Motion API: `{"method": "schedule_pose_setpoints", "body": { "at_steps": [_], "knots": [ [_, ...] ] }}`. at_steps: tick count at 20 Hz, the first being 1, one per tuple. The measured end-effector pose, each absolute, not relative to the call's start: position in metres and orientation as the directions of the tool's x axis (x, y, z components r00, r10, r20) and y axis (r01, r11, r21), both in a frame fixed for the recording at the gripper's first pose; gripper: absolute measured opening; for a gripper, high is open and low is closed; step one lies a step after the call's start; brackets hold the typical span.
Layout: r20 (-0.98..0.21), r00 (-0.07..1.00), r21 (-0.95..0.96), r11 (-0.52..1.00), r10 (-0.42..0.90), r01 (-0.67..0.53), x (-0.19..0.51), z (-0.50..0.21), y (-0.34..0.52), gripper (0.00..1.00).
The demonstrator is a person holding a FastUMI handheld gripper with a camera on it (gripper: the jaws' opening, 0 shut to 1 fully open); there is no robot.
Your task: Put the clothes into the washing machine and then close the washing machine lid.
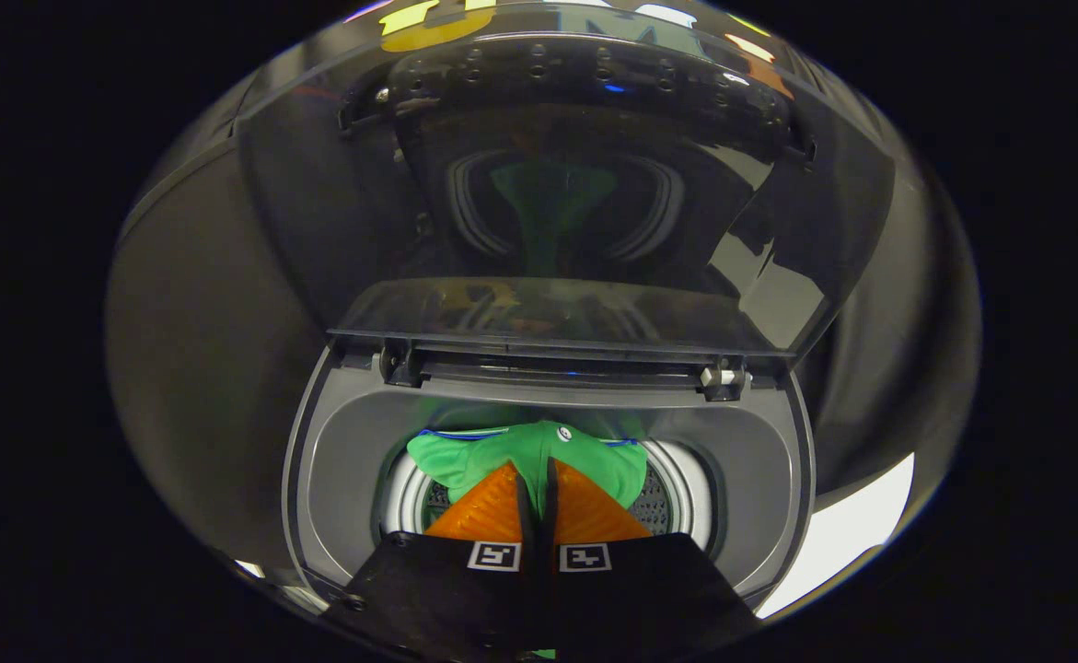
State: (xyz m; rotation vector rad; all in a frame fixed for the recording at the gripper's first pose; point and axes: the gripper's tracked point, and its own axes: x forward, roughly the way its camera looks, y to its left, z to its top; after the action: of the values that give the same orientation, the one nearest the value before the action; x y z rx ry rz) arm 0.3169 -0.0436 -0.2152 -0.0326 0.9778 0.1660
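Note:
A top-loading washing machine [336, 479] stands open below me, its dark glossy lid [557, 193] raised upright behind the tub. A green garment [539, 451] hangs over the drum opening [677, 502], pinched between my fingers. My gripper [537, 474] is shut on the green cloth, its fingertips nearly touching, right above the drum. The garment spreads to both sides just ahead of the fingertips, and its lower part is hidden behind the fingers. The lid's glass mirrors the green cloth faintly.
The grey rim of the tub surrounds the drum with hinges [723, 376] at the back corners under the lid. A pale floor patch [847, 543] shows to the right of the machine.

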Motion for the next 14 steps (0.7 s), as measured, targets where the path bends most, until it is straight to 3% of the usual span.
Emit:
{"method": "schedule_pose_setpoints", "body": {
  "at_steps": [3, 6, 9, 14],
  "knots": [
    [-0.863, 0.496, 0.001, 0.984, 0.09, -0.176, 0.307, -0.23, -0.052, 0.1],
    [-0.861, 0.487, 0.073, 0.984, 0.144, -0.161, 0.304, -0.23, -0.039, 0.19],
    [-0.883, 0.448, 0.078, 0.986, 0.138, -0.15, 0.297, -0.236, -0.044, 0.96],
    [-0.863, 0.481, 0.093, 0.984, 0.157, -0.155, 0.295, -0.226, -0.041, 0.96]
  ]
}}
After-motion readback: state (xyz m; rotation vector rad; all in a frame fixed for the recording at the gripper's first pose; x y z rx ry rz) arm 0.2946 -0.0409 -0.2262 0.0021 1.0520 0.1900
